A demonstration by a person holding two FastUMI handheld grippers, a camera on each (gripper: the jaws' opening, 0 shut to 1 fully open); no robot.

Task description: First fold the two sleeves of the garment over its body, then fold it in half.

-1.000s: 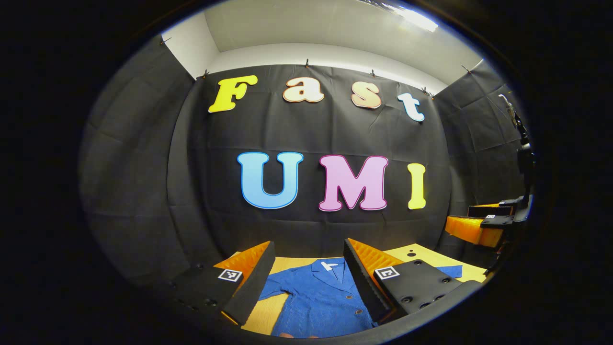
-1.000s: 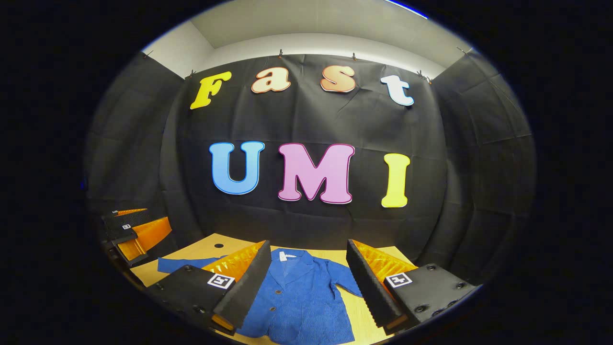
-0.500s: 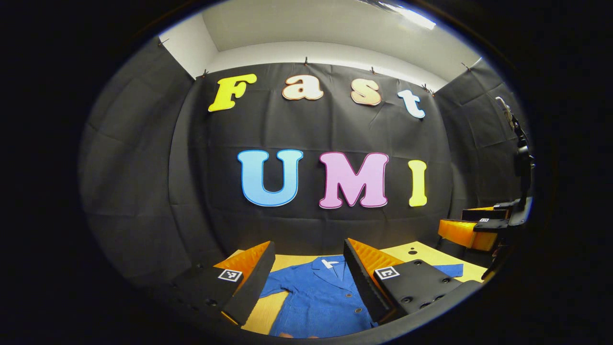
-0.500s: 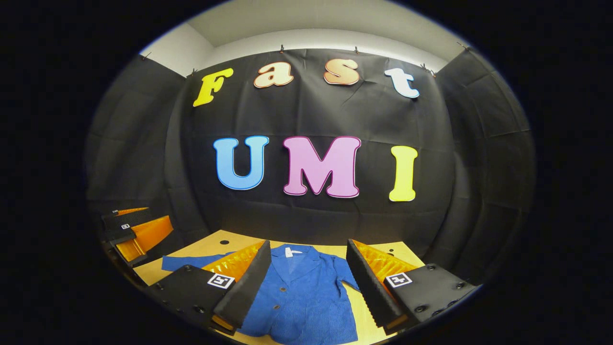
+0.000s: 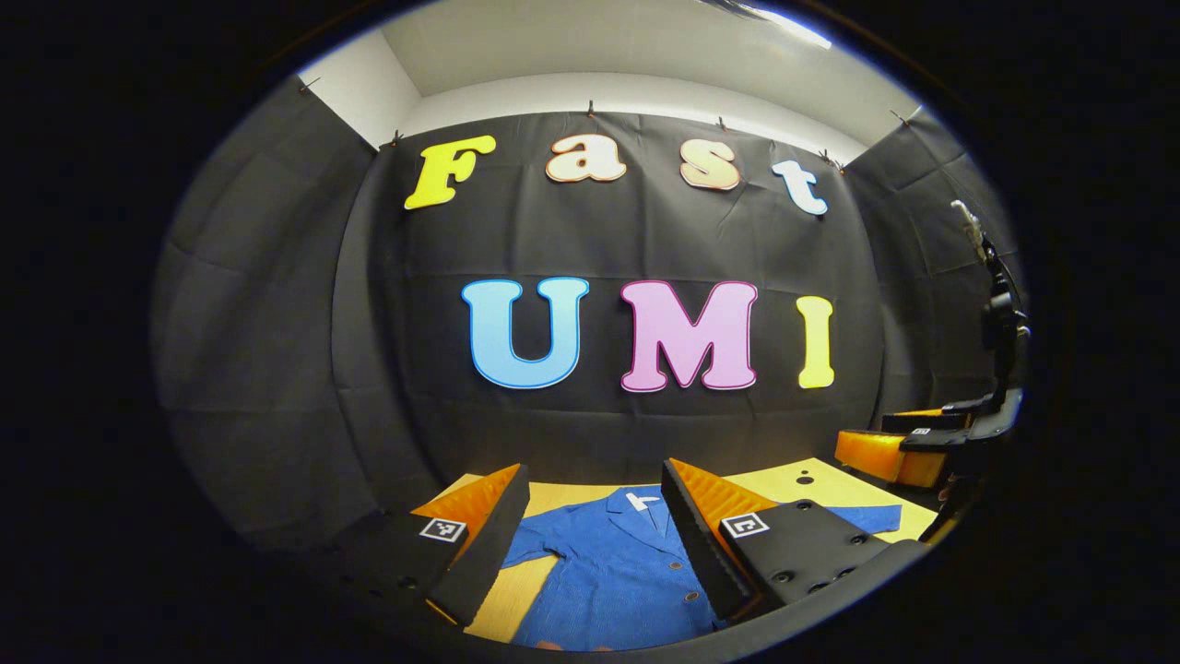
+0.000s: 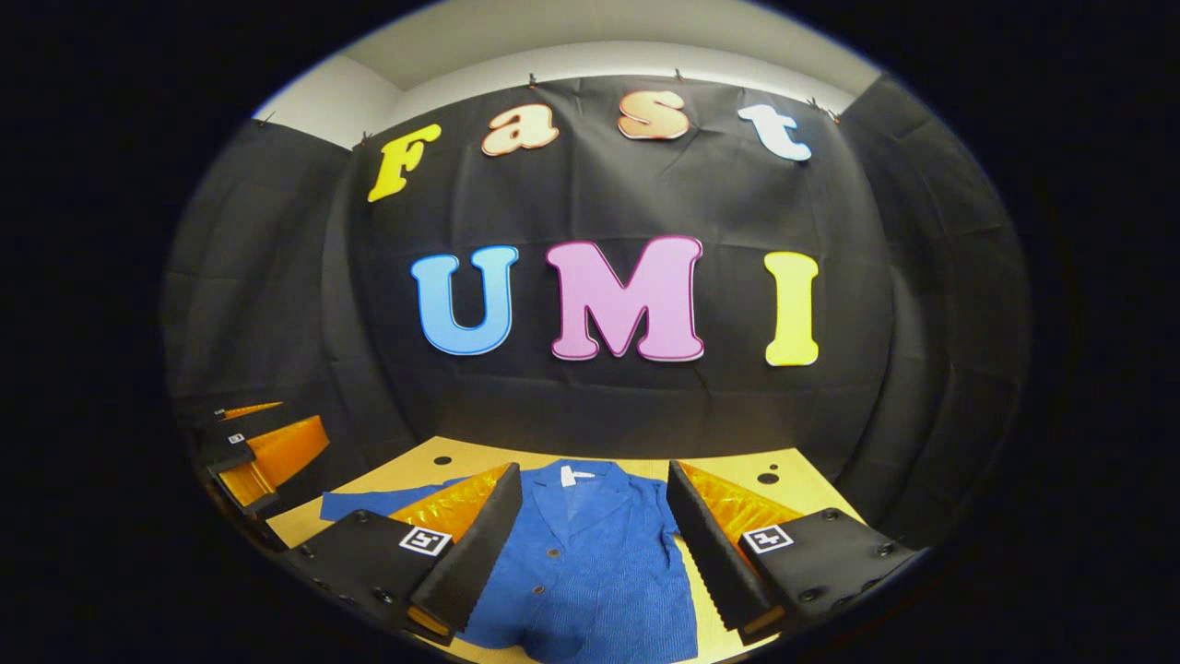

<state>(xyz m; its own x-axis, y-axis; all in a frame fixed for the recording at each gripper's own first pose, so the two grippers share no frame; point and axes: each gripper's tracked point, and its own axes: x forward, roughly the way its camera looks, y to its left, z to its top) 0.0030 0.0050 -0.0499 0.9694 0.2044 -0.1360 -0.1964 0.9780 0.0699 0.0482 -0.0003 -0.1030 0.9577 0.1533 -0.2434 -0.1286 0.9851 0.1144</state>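
A blue buttoned jacket lies flat on the wooden table, collar toward the far wall. My left gripper hangs open above it, and the jacket's body shows between its fingers. One sleeve stretches out to the right behind my right-hand finger. In the right gripper view the jacket lies between the spread fingers of my right gripper, which is open and holds nothing. A sleeve reaches left there. Each gripper also appears in the other's view, the right gripper and the left gripper, both held above the table edge.
The table has small round holes near its far corners. Black cloth walls close the booth on three sides, right behind the table's far edge. A dark stand rises at the far right.
Both views have tipped downward, so more tabletop shows at the bottom. The right gripper has shifted over the jacket's middle, hiding its right sleeve behind a finger. Both grippers stay open.
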